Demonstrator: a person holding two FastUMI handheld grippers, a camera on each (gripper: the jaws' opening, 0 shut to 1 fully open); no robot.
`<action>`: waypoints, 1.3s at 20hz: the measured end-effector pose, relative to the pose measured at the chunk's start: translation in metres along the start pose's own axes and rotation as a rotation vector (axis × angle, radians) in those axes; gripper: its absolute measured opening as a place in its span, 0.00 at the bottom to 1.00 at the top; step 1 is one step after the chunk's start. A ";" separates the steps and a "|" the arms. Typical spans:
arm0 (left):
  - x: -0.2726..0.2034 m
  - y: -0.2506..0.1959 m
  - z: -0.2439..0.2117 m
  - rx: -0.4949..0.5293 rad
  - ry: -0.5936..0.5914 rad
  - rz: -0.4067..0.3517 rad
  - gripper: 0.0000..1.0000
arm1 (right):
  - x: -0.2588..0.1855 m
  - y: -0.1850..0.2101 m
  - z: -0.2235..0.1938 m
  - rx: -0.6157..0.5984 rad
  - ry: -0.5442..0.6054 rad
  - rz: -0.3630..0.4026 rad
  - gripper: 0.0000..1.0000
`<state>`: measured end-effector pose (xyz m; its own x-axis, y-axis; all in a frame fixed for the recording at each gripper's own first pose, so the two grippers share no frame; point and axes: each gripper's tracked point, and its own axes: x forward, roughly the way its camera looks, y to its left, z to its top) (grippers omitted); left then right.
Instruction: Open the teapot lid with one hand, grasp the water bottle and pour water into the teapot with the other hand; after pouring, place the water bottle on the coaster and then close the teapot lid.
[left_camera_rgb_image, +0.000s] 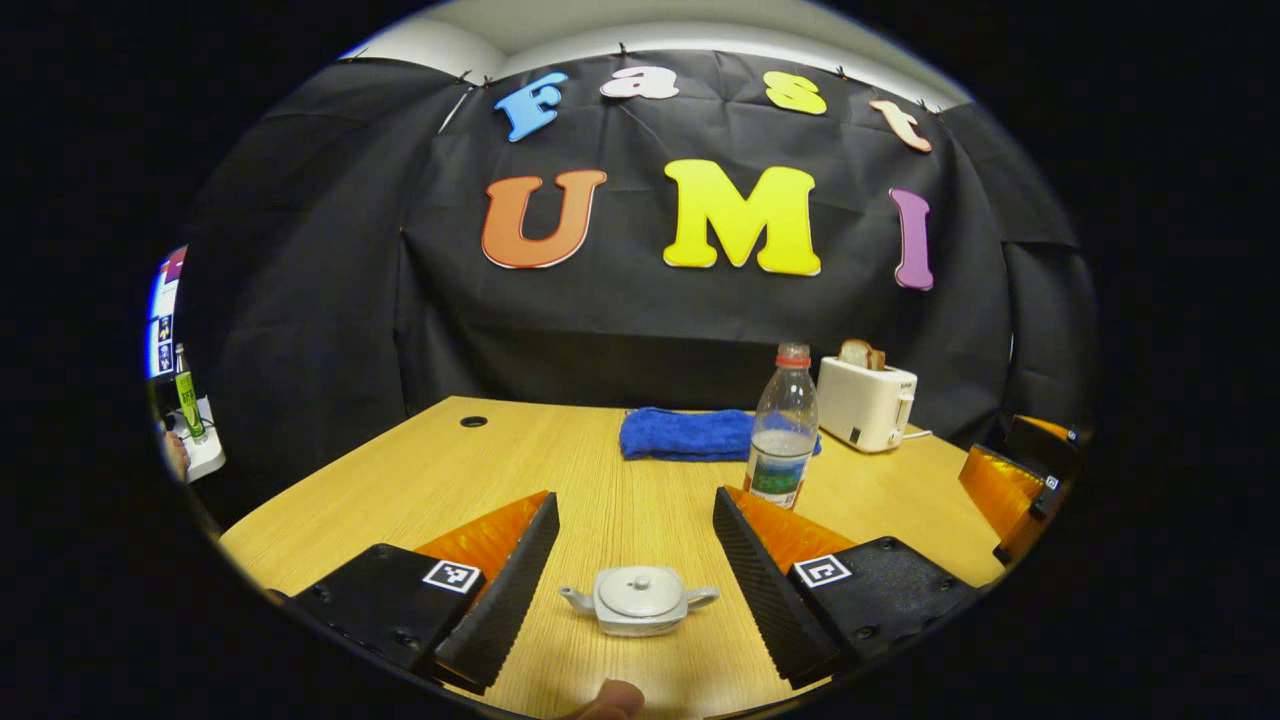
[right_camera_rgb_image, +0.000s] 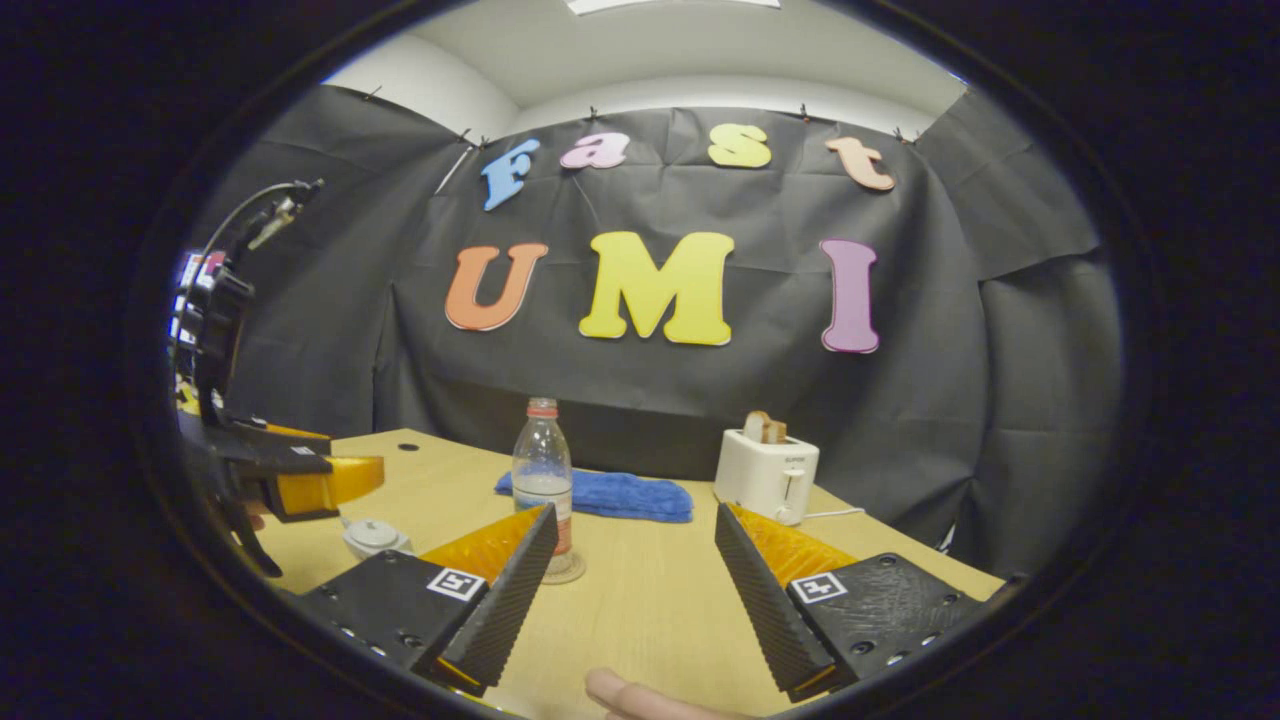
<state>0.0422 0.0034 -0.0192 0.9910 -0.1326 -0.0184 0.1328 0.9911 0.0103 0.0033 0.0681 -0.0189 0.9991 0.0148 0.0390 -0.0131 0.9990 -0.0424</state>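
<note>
Left tool (left_camera_rgb_image: 636, 585) wide open, empty, teapot (left_camera_rgb_image: 638, 600) between fingers, untouched, lid on. Right tool (right_camera_rgb_image: 636, 580) wide open, empty; water bottle (right_camera_rgb_image: 543, 470) at 11 o'clock on coaster (right_camera_rgb_image: 563, 572). Bare table (right_camera_rgb_image: 650, 600) ahead; towel (right_camera_rgb_image: 600, 495), toaster (right_camera_rgb_image: 768, 475) near far edge.

No legible text on any object

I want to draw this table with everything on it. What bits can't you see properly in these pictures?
- Coaster: right gripper view, mostly hidden under the water bottle and behind a finger of the right gripper.
- Teapot: right gripper view, partly covered by the left gripper; spout hidden.
- Blue cloth: left gripper view, right end behind the bottle.
- Toaster: markings too small to make out.
</note>
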 end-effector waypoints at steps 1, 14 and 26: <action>-0.006 0.002 0.011 -0.015 -0.026 0.003 0.98 | -0.003 -0.002 0.003 0.005 0.004 -0.006 0.95; -0.027 0.000 0.021 0.040 -0.037 0.013 1.00 | -0.014 -0.036 0.012 0.061 0.064 -0.081 0.95; -0.028 -0.005 0.017 0.052 -0.028 0.002 1.00 | -0.010 -0.031 0.005 0.034 0.080 -0.060 0.95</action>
<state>0.0143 0.0018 -0.0015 0.9913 -0.1315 0.0094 0.1307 0.9894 0.0626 -0.0070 0.0377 -0.0127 0.9981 -0.0473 -0.0391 0.0470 0.9989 -0.0080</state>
